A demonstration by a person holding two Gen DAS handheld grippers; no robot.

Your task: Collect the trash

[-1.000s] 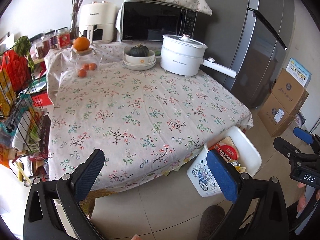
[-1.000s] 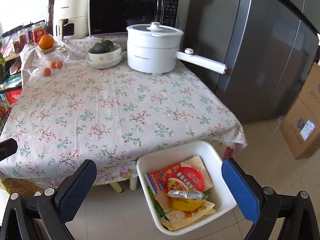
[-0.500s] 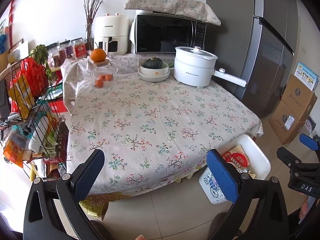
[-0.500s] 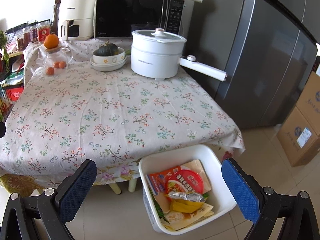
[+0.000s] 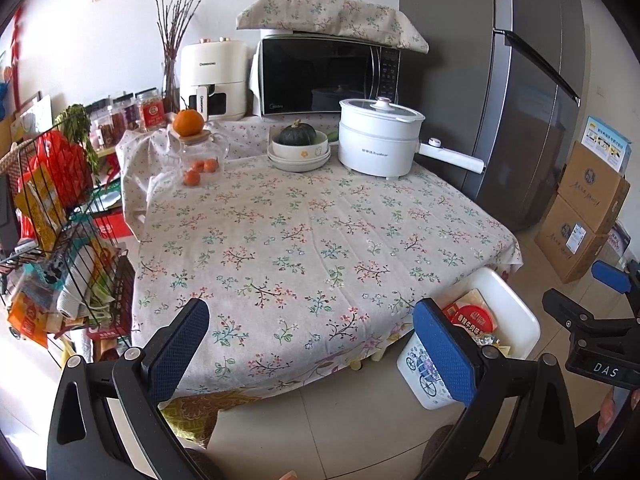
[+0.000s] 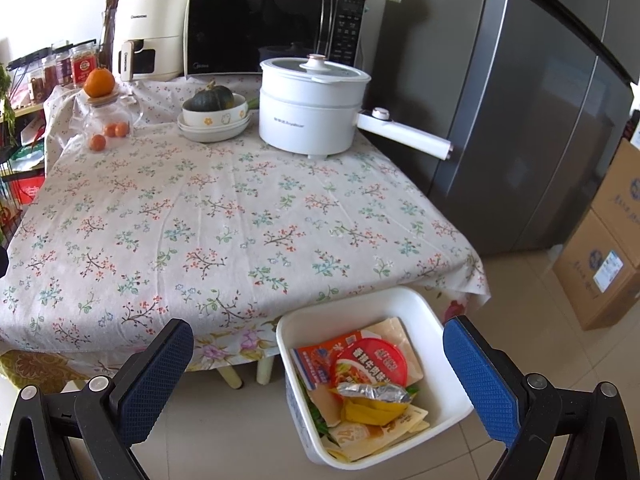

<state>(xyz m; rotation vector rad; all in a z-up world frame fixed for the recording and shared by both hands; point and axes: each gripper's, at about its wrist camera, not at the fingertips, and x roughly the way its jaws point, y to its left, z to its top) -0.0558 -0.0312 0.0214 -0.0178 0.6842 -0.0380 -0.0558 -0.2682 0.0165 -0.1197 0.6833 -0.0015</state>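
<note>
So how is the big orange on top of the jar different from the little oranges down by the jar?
The big orange is much larger than the little oranges. It sits up on the wooden lid of the glass jar; they lie low at tablecloth level, whether inside the glass is unclear. It is alone; there are three of them. All are round and orange.

A white electric pot [image 6: 308, 110] and a bowl holding a squash [image 6: 212, 98] stand before the microwave [image 6: 272, 30].
</note>
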